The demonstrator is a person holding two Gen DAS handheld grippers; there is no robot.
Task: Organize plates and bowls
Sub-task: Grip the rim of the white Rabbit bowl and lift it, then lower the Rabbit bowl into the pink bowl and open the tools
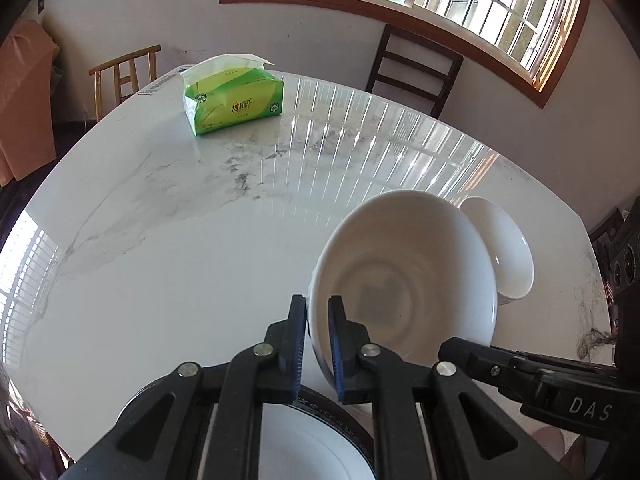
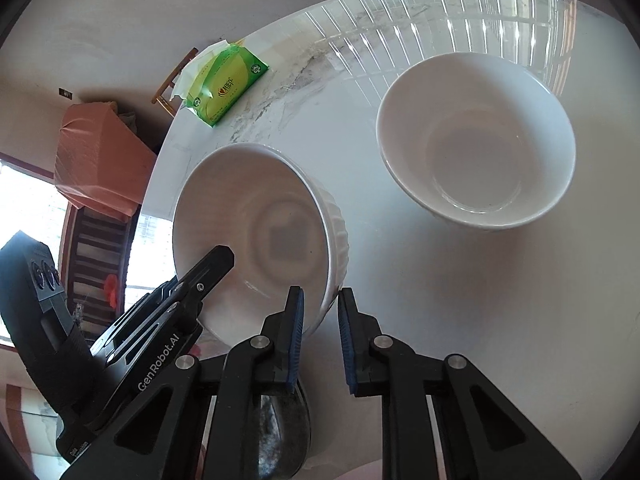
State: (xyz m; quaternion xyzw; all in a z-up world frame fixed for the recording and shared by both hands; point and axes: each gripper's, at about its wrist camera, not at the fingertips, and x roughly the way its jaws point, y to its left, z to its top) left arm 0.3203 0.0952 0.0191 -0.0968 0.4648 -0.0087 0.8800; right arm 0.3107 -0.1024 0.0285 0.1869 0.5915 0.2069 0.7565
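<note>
My left gripper [image 1: 317, 330] is shut on the rim of a white ribbed bowl [image 1: 404, 280], held tilted above the marble table [image 1: 180, 240]. The same bowl [image 2: 260, 236] shows in the right wrist view, with a left finger [image 2: 208, 270] on its rim. My right gripper [image 2: 321, 320] stands apart from that bowl's rim; its jaws are a little open and hold nothing. A second smooth white bowl [image 2: 476, 140] sits upright on the table, also seen past the held bowl in the left wrist view [image 1: 504, 248]. A white plate [image 1: 316, 448] lies under my left gripper.
A green tissue pack [image 1: 234, 96] lies at the far side of the table, also in the right wrist view [image 2: 226, 84]. A wooden chair [image 1: 124, 76] and a dark chair [image 1: 412, 68] stand behind the table. A dark object [image 2: 280, 432] lies below my right gripper.
</note>
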